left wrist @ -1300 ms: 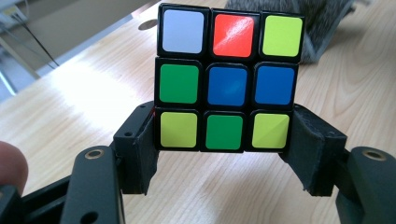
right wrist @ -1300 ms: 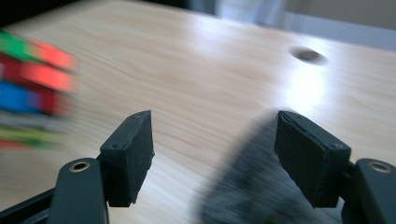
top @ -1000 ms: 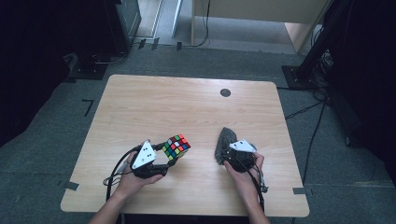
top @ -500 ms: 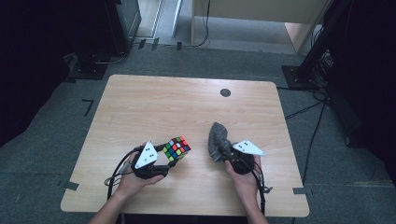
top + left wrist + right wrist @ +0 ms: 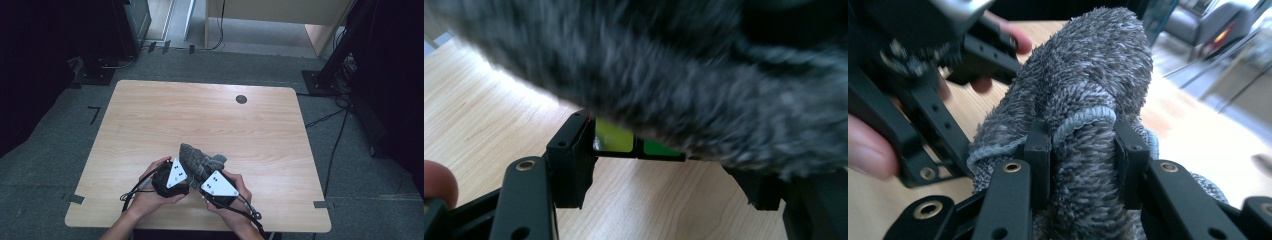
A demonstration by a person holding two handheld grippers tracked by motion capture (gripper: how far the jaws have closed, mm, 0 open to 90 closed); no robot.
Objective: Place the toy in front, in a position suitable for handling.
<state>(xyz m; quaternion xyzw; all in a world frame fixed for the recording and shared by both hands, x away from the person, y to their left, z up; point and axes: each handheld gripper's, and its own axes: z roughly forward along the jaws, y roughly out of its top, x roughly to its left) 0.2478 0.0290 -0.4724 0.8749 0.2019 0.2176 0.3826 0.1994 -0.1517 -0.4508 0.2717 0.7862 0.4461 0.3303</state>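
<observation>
In the high view a grey fluffy cloth (image 5: 199, 159) lies over the front of my left gripper (image 5: 186, 172), and my right gripper (image 5: 206, 174) is pressed close beside it. The right gripper view has my right gripper (image 5: 1083, 155) shut on a fold of the cloth (image 5: 1088, 75), with the left gripper's black frame (image 5: 923, 100) at upper left. From the left gripper view, my left gripper (image 5: 669, 170) is shut on a colour cube (image 5: 614, 137). Its yellow-green and green stickers peek out under the cloth (image 5: 674, 75), which covers the cube's top.
Both hands work near the front edge of the wooden table (image 5: 200, 110). A small black round cap (image 5: 241, 99) sits at the back right of the table. Black cables (image 5: 135, 192) trail from the grippers toward the front edge.
My right gripper has carried the cloth leftward and laid it over the cube, which is now hidden in the high view. The left gripper has barely moved.
</observation>
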